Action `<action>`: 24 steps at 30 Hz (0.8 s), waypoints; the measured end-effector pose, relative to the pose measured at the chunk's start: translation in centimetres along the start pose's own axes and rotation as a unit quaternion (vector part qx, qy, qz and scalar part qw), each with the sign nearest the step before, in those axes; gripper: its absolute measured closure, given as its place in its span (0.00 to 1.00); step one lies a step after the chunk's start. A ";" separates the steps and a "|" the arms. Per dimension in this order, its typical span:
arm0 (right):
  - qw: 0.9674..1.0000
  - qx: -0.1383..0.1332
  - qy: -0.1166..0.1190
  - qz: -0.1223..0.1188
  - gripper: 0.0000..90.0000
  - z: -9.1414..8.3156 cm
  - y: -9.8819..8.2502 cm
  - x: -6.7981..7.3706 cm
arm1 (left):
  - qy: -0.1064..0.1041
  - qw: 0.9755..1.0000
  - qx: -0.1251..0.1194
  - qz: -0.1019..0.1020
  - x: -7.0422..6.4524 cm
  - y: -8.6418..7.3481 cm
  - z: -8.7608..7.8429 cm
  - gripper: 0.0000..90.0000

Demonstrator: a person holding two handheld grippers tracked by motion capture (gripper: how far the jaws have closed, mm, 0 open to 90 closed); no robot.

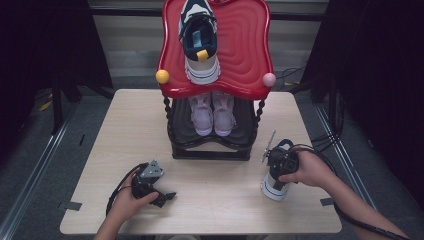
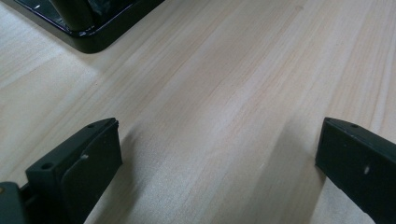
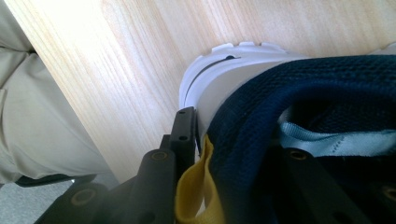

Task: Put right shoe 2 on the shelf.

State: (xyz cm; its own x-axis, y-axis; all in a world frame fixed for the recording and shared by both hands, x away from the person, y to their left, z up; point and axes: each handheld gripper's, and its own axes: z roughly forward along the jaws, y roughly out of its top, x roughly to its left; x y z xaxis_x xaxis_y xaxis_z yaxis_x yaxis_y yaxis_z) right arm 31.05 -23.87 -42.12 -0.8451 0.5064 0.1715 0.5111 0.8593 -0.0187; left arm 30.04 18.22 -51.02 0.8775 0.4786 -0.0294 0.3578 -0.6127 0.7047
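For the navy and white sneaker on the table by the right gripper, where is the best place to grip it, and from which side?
The heel collar, from above. The navy and white sneaker stands on its sole with its opening up, so the padded rim beside the yellow pull tab gives one jaw the inside and one the outside. The right gripper grips it there.

A shoe rack (image 1: 210,150) stands at 12 o'clock on the desk (image 1: 125,130). One shoe (image 1: 200,45) sits on its top shelf (image 1: 245,55), and a pair of shoes (image 1: 213,114) sits below. The left hand-held gripper (image 1: 161,198) is at 7 o'clock. The right hand-held gripper (image 1: 281,162) is at 4 o'clock, on another shoe (image 1: 274,189).
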 end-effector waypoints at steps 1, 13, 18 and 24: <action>1.000 0.000 -0.002 0.000 0.75 0.0 0.0 0.0 | 0.000 1.000 0.000 0.000 0.0 0.0 0.0 0.00; 1.000 -0.011 -0.001 -0.005 0.73 -0.4 -0.5 0.1 | -0.001 1.000 0.000 0.000 0.0 0.0 0.0 0.00; 1.000 -0.018 -0.002 -0.007 0.74 -0.3 -0.7 -0.1 | -0.001 1.000 0.002 -0.002 0.0 0.0 0.0 0.00; 1.000 -0.011 0.006 -0.010 0.77 -0.2 -0.4 0.1 | -0.002 1.000 -0.001 0.000 0.0 0.0 0.0 0.00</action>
State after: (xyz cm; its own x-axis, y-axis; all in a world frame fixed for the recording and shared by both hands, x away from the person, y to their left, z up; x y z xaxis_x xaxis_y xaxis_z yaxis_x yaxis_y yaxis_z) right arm 30.76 -24.22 -41.87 -0.8539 0.4874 0.1826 0.4969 0.8678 0.0073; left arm 30.05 18.22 -51.03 0.8784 0.4768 -0.0321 0.3577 -0.6114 0.7058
